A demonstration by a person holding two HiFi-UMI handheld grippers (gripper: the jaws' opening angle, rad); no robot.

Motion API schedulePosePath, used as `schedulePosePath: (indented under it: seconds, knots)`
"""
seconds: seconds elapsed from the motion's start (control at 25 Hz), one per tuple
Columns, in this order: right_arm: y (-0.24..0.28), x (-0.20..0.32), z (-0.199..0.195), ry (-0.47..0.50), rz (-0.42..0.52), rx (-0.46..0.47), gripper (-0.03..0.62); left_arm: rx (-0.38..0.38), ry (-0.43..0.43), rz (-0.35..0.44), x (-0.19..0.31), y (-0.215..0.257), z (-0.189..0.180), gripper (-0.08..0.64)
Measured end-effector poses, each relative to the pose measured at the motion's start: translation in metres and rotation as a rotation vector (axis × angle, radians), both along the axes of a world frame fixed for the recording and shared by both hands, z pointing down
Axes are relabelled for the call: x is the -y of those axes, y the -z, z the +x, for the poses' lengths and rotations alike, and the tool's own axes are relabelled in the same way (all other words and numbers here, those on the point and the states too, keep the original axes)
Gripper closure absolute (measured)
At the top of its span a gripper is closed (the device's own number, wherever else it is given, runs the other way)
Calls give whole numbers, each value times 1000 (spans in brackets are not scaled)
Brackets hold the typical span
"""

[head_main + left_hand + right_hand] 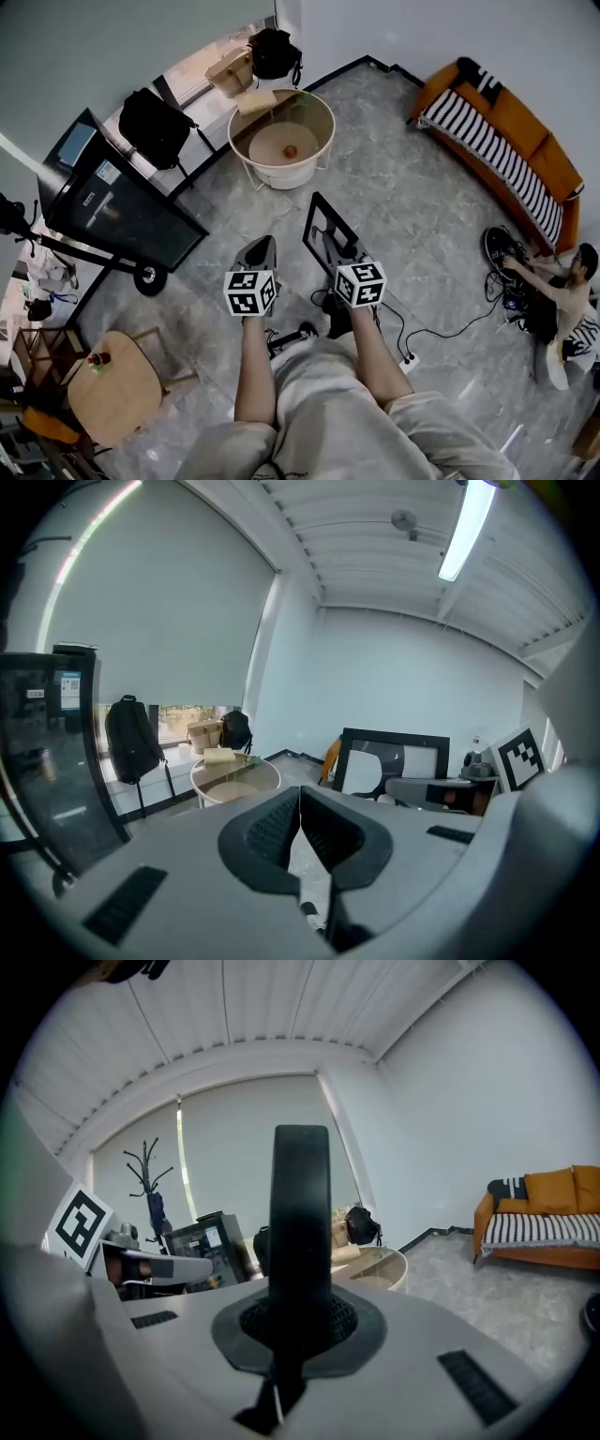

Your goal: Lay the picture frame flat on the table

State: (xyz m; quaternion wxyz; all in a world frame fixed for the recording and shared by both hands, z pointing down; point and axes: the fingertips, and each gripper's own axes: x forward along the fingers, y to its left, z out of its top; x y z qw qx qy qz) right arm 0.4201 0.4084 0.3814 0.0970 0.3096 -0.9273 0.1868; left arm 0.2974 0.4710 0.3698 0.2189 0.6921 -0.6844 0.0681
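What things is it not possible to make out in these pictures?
- Picture frame: the right gripper view shows only its edge; its front does not show there.
- What the frame holds: too small in the head view.
- Small orange thing inside the round table: too small to name in the head view.

The picture frame (pixel 323 228) sits in the right claw (pixel 345 251), with the left claw (pixel 260 247) beside it, the table (pixel 281 176) ahead and the sofa (pixel 489 145) far right.

left gripper (pixel 260 248): jaws together, empty | right gripper (pixel 345 251): jaws clamped on picture frame (pixel 323 225) | forearms forward, side by side
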Motion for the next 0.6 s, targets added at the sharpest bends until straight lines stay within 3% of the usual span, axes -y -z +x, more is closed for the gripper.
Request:
schedulePosePath:
  seconds: [0.2, 0.44, 0.6]
  knots:
    - [-7, 12, -26, 31, -10, 16, 552, 19, 22, -12, 4, -4, -26, 538]
    - [-31, 32, -79, 83, -50, 4, 552, -19, 97, -24, 21, -17, -85, 538]
    - [-35, 62, -123, 69, -100, 49, 552, -8, 118, -32, 42, -10, -128, 538]
